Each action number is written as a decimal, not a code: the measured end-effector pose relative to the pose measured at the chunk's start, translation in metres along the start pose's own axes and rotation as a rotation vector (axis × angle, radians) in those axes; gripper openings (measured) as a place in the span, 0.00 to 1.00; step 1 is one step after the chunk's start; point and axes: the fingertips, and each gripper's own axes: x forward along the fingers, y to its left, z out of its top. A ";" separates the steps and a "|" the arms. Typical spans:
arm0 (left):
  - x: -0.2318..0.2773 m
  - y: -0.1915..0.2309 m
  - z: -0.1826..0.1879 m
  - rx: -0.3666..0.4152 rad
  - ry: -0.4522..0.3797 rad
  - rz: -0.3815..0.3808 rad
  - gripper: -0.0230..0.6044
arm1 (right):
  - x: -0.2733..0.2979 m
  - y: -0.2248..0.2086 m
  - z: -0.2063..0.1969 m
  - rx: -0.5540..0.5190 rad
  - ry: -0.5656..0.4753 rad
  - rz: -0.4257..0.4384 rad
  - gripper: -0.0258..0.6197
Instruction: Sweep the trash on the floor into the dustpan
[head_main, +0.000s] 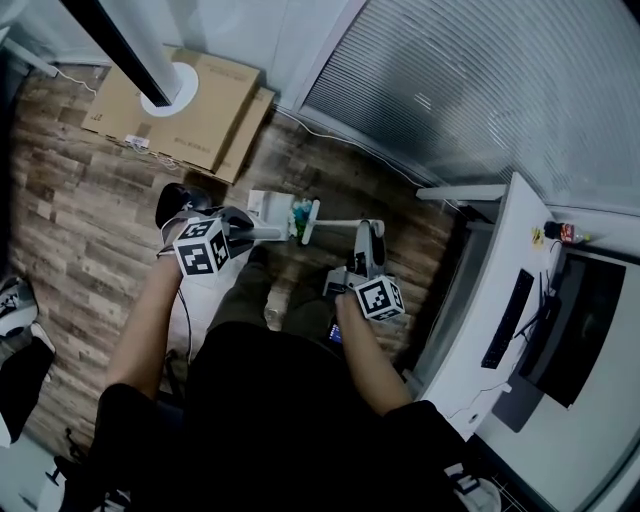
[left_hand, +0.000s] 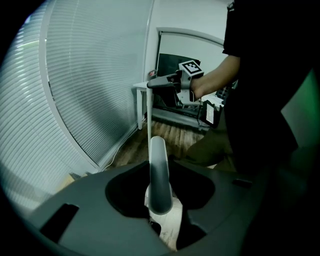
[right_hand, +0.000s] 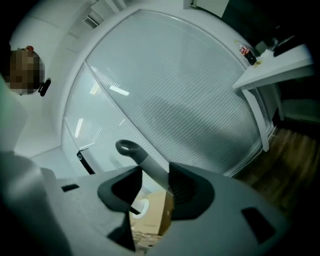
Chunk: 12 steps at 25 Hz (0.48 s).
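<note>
In the head view, a white dustpan stands on the wood floor with green and blue trash at its mouth. My left gripper is shut on the dustpan's grey handle, which rises straight between the jaws. To its right, the broom's white pole runs to a small broom head beside the trash. My right gripper is shut on the broom's grey grip, whose loop end sticks out past the jaws. The left gripper view shows the right gripper atop the pole.
Flattened cardboard boxes and a round white stand base lie at the far left. A ribbed glass wall closes the far side. A white desk with a keyboard and a bottle stands at right. Shoes lie left.
</note>
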 end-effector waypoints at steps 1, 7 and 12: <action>0.000 0.000 -0.001 -0.001 -0.001 0.000 0.22 | 0.002 0.007 -0.004 0.015 0.011 0.024 0.28; -0.002 0.001 -0.004 0.000 -0.010 -0.001 0.22 | -0.001 0.046 -0.023 0.053 0.081 0.175 0.28; -0.002 0.002 -0.003 0.005 -0.020 0.008 0.22 | -0.012 0.030 0.010 0.055 0.023 0.142 0.28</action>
